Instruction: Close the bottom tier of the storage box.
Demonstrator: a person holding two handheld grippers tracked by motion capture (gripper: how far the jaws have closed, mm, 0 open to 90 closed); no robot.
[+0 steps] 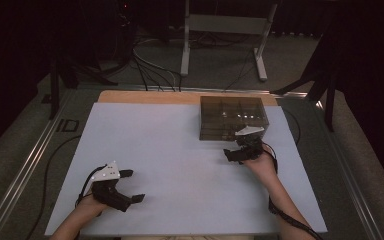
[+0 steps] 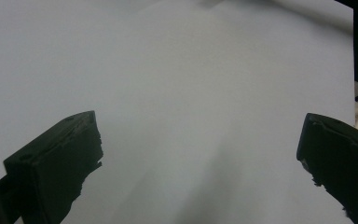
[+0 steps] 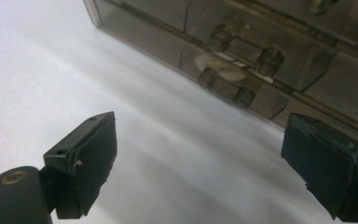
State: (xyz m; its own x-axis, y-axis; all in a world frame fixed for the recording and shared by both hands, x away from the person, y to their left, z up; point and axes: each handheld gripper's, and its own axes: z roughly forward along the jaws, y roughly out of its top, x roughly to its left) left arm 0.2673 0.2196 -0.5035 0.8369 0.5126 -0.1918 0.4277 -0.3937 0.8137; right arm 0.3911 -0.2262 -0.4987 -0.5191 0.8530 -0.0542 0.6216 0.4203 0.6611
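Right gripper [image 1: 236, 151]: it sits just in front of the clear box, near the right side of the white sheet; in the right gripper view [image 3: 200, 163] its jaws stand wide apart with nothing between them, only bare sheet.
Clear box [image 1: 232, 118]: a smoky see-through plastic case with dividers inside, standing at the far right part of the white sheet, its near wall close to the right gripper's tips but apart from them.
Box contents: through the near wall [image 3: 242, 60] something pale with small round dark parts [image 3: 235, 70] shows in one compartment; what it is cannot be told.
Left gripper [image 1: 132, 186]: it rests at the near left of the sheet, well apart from the box; in the left gripper view [image 2: 200, 158] its jaws are spread wide and hold nothing.
White sheet [image 1: 160, 150]: it covers most of the table, with a strip of wood [image 1: 145, 96] bare along the far edge.
Hands: the person's right hand [image 1: 261, 165] grips the right gripper from below, a cable trailing back along the forearm.
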